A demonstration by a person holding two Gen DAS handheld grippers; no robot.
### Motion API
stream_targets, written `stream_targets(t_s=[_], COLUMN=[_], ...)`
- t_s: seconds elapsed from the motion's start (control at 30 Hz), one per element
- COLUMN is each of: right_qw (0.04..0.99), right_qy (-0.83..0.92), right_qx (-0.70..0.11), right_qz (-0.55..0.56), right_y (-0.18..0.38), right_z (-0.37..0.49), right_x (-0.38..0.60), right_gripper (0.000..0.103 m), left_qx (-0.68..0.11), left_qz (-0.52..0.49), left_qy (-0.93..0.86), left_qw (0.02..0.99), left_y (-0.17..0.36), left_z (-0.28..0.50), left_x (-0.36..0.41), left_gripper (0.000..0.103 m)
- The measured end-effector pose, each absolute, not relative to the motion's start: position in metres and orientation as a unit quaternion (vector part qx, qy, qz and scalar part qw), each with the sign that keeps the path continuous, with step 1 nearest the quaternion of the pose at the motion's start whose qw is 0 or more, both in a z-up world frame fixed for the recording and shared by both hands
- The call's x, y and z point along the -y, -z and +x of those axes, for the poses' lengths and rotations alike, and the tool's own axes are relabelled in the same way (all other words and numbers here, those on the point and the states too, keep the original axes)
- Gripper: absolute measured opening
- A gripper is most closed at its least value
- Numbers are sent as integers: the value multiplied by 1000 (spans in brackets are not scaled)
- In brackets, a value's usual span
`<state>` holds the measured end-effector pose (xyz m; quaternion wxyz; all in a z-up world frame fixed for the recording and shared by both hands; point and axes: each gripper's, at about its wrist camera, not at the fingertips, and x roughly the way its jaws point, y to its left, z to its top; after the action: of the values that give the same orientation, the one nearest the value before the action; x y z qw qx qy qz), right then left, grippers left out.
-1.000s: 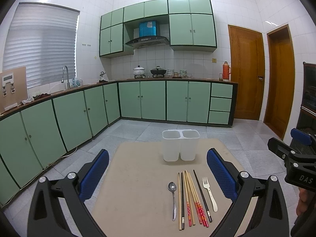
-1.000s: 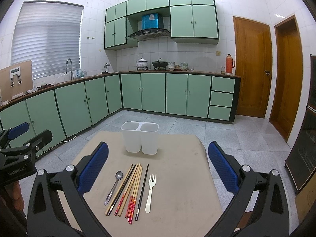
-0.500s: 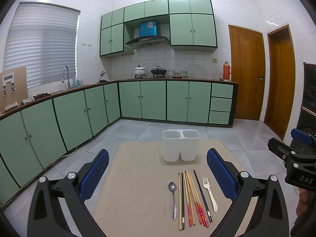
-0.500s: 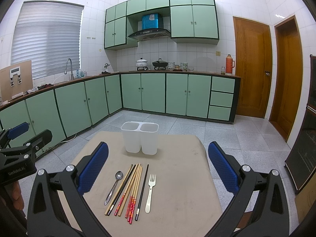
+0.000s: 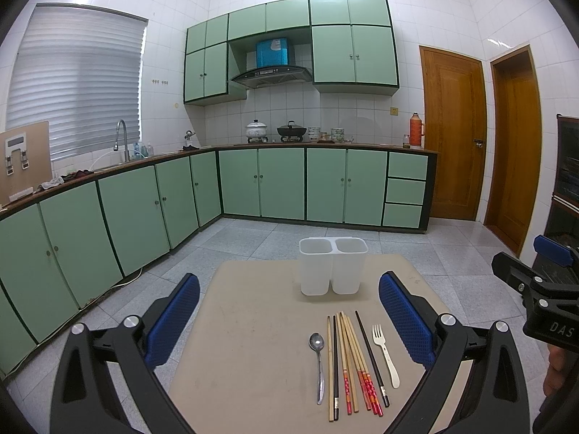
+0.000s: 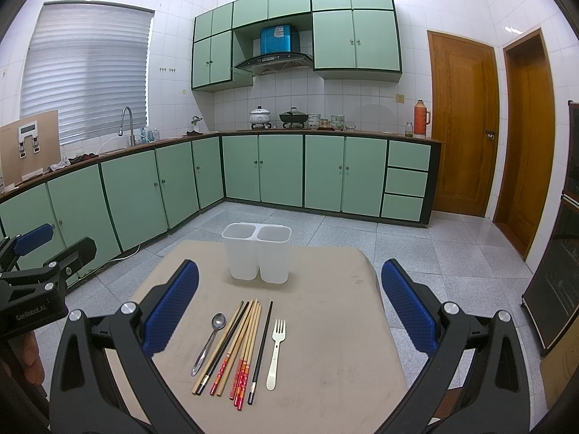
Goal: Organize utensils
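A white two-compartment utensil holder (image 5: 333, 266) (image 6: 257, 257) stands empty at the far side of a beige table (image 5: 253, 343) (image 6: 325, 343). In front of it lie a metal spoon (image 5: 318, 361) (image 6: 210, 341), several chopsticks (image 5: 353, 358) (image 6: 237, 349) and a white fork (image 5: 385, 354) (image 6: 275, 349), side by side. My left gripper (image 5: 289, 320) is open and empty, above the table's near left part. My right gripper (image 6: 289, 311) is open and empty, above the utensils.
Green kitchen cabinets (image 5: 144, 202) run along the left and back walls, with a sink, pots and a red thermos on the counter. Two wooden doors (image 5: 452, 130) are at the right. Grey tiled floor surrounds the table.
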<state>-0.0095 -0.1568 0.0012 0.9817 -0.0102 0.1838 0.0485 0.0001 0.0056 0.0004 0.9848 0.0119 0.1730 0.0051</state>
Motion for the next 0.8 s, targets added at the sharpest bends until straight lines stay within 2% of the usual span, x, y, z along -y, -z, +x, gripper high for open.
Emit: stream_targets(t_s=[0.47, 0.8], right_qw=[981, 976], right_qy=[-47, -35], right_qx=[-186, -214], right_qz=[-9, -13], right_y=[-4, 15], right_z=[-10, 11], right_x=[157, 158], right_gripper=[98, 98], left_qx=[-175, -202], left_qz=[12, 12], left_qy=[-6, -15], left_qw=[984, 979], left_y=[4, 22], left_z=[0, 21], left_x=[-7, -24], left_gripper=[97, 97])
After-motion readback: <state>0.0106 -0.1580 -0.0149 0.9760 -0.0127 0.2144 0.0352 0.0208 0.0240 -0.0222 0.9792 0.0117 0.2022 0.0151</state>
